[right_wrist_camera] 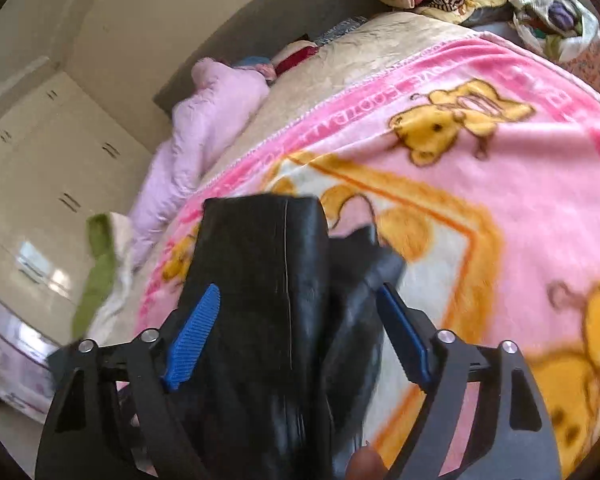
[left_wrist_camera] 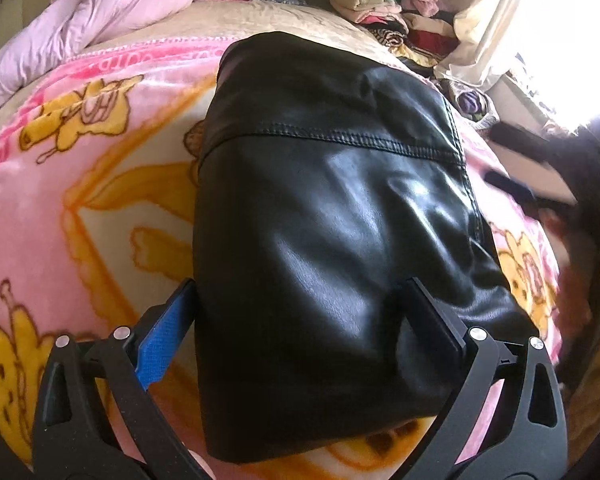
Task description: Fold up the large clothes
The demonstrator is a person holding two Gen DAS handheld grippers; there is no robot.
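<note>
Now the folded black leather garment [left_wrist_camera: 324, 216] lies on the pink bear-print blanket [left_wrist_camera: 80, 168]; left gripper [left_wrist_camera: 300, 316] and right gripper [right_wrist_camera: 300, 312] both straddle it, jaws spread, clamping nothing. Best to lift clear without dragging a layer.

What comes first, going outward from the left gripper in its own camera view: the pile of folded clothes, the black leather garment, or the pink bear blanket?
1. Black leather garment, between the left gripper fingers.
2. Pink bear blanket, underneath, spreading left.
3. Pile of folded clothes, far top right.
</note>
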